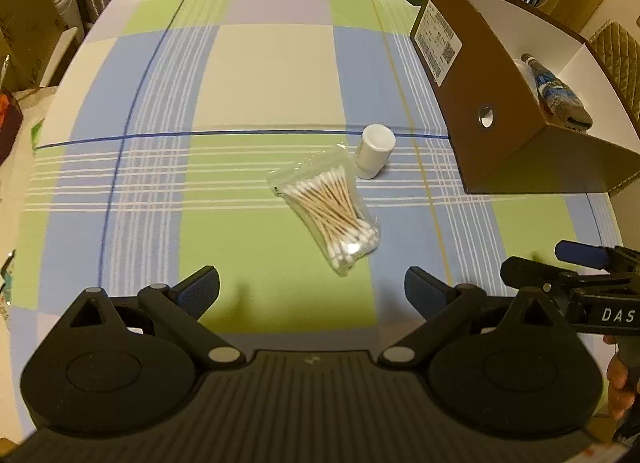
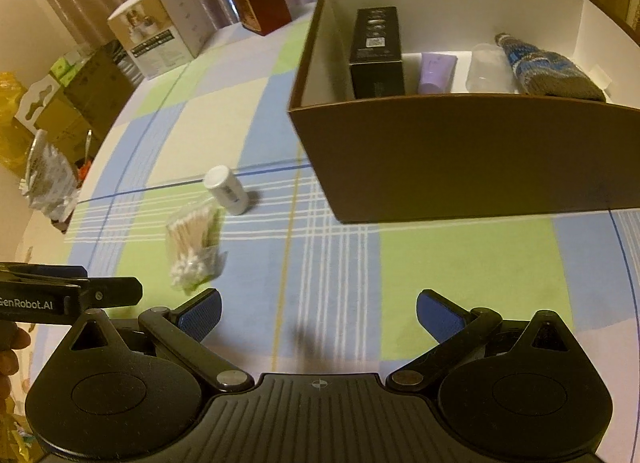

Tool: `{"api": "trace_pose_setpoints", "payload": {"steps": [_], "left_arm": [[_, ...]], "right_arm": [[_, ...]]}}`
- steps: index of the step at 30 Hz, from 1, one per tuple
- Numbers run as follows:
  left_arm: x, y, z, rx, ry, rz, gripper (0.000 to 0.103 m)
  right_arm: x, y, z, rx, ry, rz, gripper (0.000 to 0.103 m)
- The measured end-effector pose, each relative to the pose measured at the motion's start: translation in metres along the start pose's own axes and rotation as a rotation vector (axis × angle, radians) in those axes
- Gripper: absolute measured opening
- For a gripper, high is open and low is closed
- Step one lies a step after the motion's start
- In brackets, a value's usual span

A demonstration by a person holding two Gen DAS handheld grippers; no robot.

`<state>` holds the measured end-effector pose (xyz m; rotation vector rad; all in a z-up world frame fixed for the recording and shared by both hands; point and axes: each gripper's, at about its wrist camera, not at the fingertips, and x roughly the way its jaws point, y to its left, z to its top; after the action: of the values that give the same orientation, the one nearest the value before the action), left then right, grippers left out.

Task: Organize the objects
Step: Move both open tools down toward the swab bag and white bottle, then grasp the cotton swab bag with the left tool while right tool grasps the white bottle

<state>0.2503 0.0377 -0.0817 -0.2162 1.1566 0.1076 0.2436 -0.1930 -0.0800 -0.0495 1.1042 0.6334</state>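
The bag of cotton swabs [image 1: 326, 210] lies mid-table on the checked cloth [image 1: 256, 75], just beside the small white bottle [image 1: 374, 151], short of the brown box [image 2: 460, 159]. Likely light, soft, slippery; best pinched across its middle. Left gripper [image 1: 312, 289] and right gripper [image 2: 318, 313] gape, empty.

Dim, warm yellowish light, soft shadows, fisheye bending at edges — slight blur

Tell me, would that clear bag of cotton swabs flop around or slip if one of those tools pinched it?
Probably floppy: the bag of cotton swabs is thin clear plastic with loose corners, so it may sag. The film looks glossy, so it could slide unless the pinch catches the stick bundle. It seems light, and lying flat on the checked cloth, it is unlikely to roll.
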Motion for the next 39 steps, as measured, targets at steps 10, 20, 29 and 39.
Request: {"api": "trace_pose_setpoints", "payload": {"steps": [10,20,29,39], "left_arm": [[0.035,-0.005,0.017,-0.016,-0.007,-0.002,0.096],[0.063,-0.013,0.035,0.042,-0.010,0.011,0.070],[0.064,0.019,0.033,0.006,-0.045,0.083,0.032],[0.054,0.074,0.029,-0.102,-0.054,0.148,0.033]], "right_arm": [[0.013,-0.014,0.006,0.042,0.008,-0.035,0.101],[0.020,-0.014,0.010,0.037,0.010,-0.025,0.101],[0.032,0.018,0.012,-0.099,0.011,0.082,0.074],[0.063,0.070,0.030,-0.266,-0.100,0.076,0.056]]}}
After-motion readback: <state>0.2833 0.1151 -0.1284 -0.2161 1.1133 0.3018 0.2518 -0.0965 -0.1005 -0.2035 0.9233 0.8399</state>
